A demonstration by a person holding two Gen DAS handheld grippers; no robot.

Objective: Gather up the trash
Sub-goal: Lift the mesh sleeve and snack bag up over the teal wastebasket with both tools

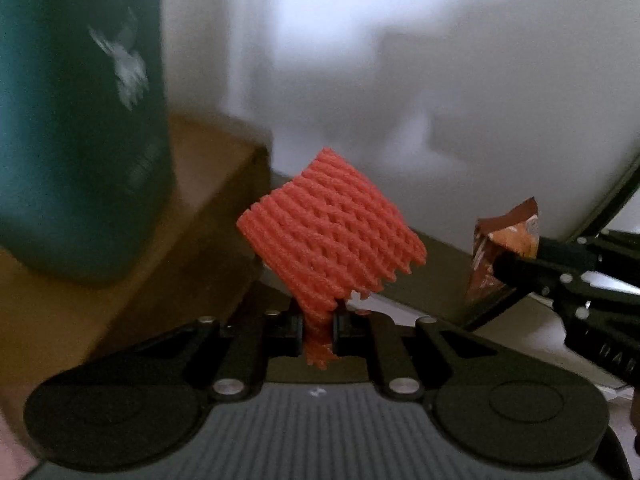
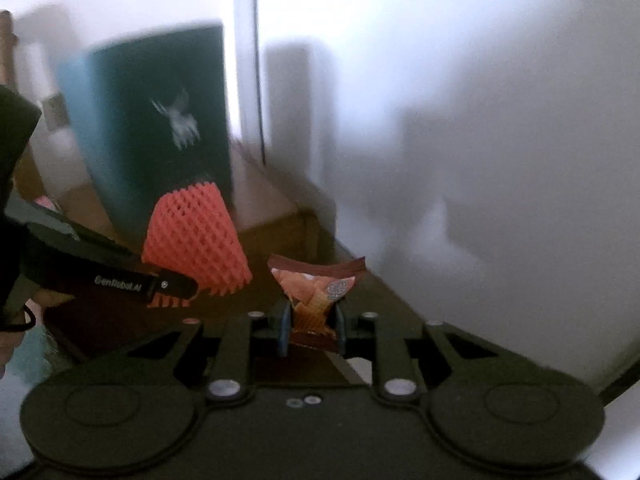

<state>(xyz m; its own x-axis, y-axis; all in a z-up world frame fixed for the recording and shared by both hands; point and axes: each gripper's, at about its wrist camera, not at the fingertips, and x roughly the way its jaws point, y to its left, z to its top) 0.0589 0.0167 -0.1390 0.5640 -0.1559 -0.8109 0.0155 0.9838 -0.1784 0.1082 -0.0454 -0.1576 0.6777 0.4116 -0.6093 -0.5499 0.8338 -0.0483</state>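
Note:
A red foam fruit net (image 1: 332,236) stands up from my left gripper (image 1: 318,330), which is shut on the net's pinched lower end. My right gripper (image 2: 312,330) is shut on a brown snack packet (image 2: 316,288) printed with chips. In the left wrist view that packet (image 1: 504,256) shows at the right, held by the right gripper's black fingers (image 1: 532,268). In the right wrist view the net (image 2: 196,240) hangs at the left, in front of the left gripper's arm (image 2: 120,276). Both pieces are held in the air.
A dark green bin (image 1: 76,120) with a white mark stands on a brown box (image 1: 168,264) at the left; it shows again as the bin (image 2: 160,120) in the right wrist view. A white wall (image 1: 440,80) fills the background. A person's sleeve (image 2: 16,140) is at the far left.

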